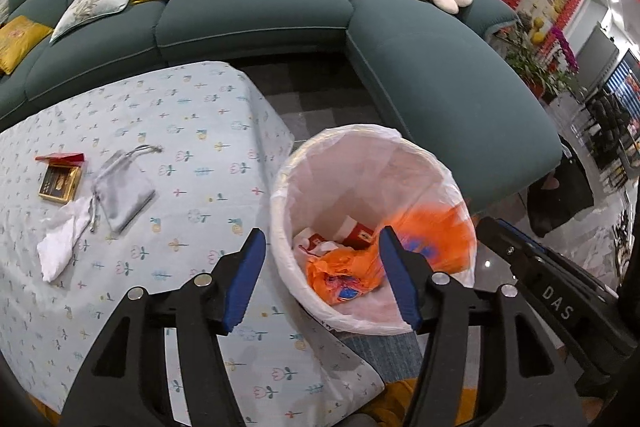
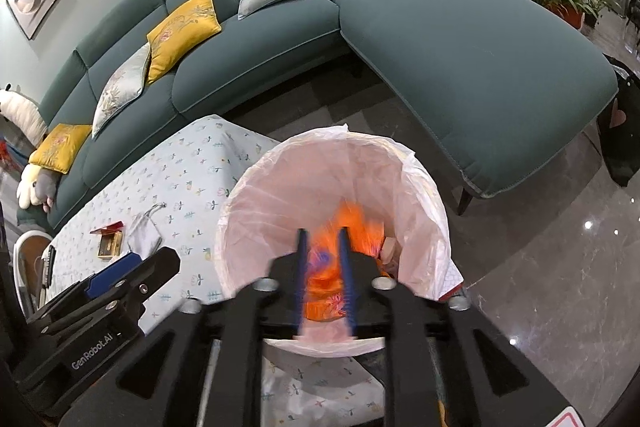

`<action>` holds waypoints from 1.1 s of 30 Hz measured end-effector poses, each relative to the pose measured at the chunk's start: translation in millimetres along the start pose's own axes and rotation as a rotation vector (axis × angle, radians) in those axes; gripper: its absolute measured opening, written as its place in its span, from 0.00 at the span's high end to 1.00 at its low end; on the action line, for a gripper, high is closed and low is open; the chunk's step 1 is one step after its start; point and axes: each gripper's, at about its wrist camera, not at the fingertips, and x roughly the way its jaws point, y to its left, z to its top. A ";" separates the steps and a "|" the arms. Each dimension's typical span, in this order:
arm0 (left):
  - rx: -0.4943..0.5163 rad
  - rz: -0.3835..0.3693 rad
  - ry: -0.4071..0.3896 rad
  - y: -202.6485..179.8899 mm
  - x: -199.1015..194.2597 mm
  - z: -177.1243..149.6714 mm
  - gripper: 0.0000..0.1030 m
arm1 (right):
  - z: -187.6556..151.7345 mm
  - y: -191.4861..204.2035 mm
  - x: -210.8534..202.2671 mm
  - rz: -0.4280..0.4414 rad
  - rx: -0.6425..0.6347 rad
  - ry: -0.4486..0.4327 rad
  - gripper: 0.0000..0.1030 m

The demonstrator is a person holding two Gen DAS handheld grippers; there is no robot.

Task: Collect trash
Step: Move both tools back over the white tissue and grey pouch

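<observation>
Collecting trash, disposal step. The right gripper (image 2: 324, 267) hangs over the mouth of the lined trash bin (image 2: 240, 203) at lower centre of the right wrist view, its blue fingers (image 2: 303, 267) standing a narrow gap apart; motion blur makes it impossible to tell whether they still pinch the orange plastic bag (image 2: 352, 223) or have let it go. In the left wrist view that orange bag (image 1: 348, 267) lies inside the bin (image 1: 280, 203) at lower centre-right, over red and white packaging. The left gripper (image 1: 320, 279) is spread wide and empty, straddling the bin's near rim. To finish well, the fingers should part fully above the liner, then lift straight up so no plastic drags out. Probable remaining trash, at centre left of the left wrist view on the patterned tablecloth (image 1: 192, 115): a crumpled white tissue (image 1: 64, 243), beside a grey drawstring pouch (image 1: 122, 191) and an open red box (image 1: 60, 175).
</observation>
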 end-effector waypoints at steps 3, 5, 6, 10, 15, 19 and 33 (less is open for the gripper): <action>-0.015 0.014 -0.007 8.4 -2.7 -1.0 0.38 | 0.0 7.2 -2.9 0.002 -0.007 -0.011 0.71; -0.039 0.025 -0.014 17.4 -6.2 -3.0 0.34 | 0.6 13.8 -4.5 0.007 -0.016 -0.011 0.69; -0.049 0.030 -0.017 21.3 -8.0 -4.3 0.34 | 0.5 18.0 -5.5 0.008 -0.021 -0.012 0.68; -0.089 0.053 -0.018 44.2 -15.0 -11.1 0.34 | -2.3 37.0 -8.8 0.014 -0.047 -0.013 0.62; -0.138 0.081 -0.030 76.7 -27.6 -19.5 0.33 | -11.1 71.0 -11.2 0.027 -0.101 -0.009 0.55; -0.165 0.119 -0.043 107.3 -39.8 -28.4 0.31 | -20.6 96.9 -12.2 0.036 -0.137 -0.003 0.50; -0.297 0.241 -0.056 208.3 -69.1 -62.6 0.20 | -55.0 185.1 2.4 0.048 -0.276 0.041 0.39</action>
